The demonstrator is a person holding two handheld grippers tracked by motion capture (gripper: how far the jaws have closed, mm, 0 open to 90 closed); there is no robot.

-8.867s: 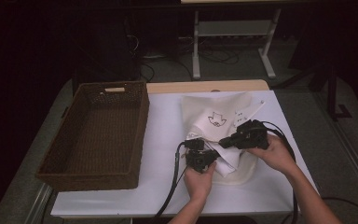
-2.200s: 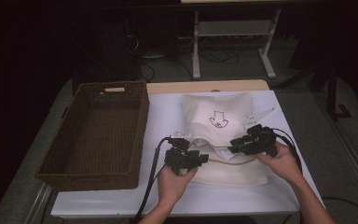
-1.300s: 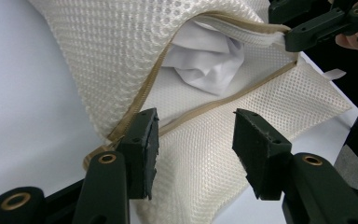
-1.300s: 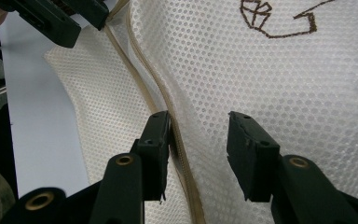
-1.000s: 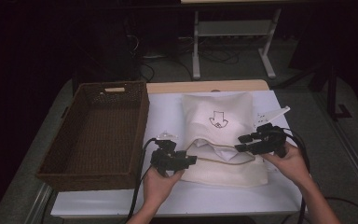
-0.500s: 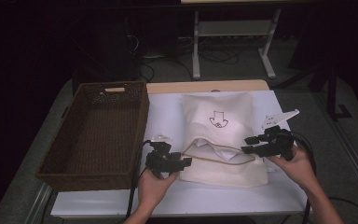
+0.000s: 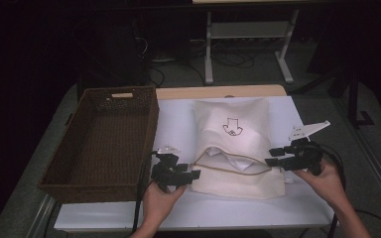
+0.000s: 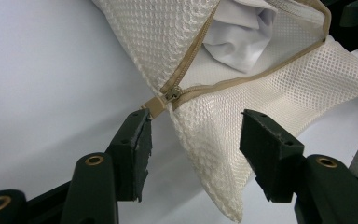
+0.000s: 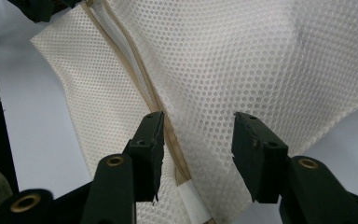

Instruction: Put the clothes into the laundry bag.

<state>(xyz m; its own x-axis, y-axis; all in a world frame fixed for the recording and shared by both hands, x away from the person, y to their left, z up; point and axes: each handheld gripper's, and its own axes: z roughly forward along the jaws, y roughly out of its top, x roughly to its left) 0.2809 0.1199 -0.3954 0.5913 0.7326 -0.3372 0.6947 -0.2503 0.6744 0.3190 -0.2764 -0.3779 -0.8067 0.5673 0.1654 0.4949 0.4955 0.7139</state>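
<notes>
A cream mesh laundry bag (image 7: pixel 238 176) lies on the white table (image 7: pixel 178 119), its zipper mouth gaping over a white garment (image 7: pixel 230 126) with an arrow drawing. My left gripper (image 7: pixel 191 173) is at the bag's left end. In the left gripper view its jaws (image 8: pixel 198 121) stand open around the bag's corner, just below the zipper slider (image 8: pixel 172 93); they have just been opening. My right gripper (image 7: pixel 274 156) is at the bag's right end. Its jaws (image 9: pixel 199 119) have also just been opening and straddle the tan zipper seam (image 9: pixel 168 126) without pressing it.
A dark brown wicker basket (image 7: pixel 59 171) stands empty at the table's left, close to my left hand. Bare white tabletop lies in front of the bag and to its right. A white metal frame (image 7: pixel 208 44) stands on the floor behind the table.
Both hands have drawn apart from the bag's middle to its two ends. Over the last second the right gripper slid right and toward the person, and both pairs of jaws widened.
</notes>
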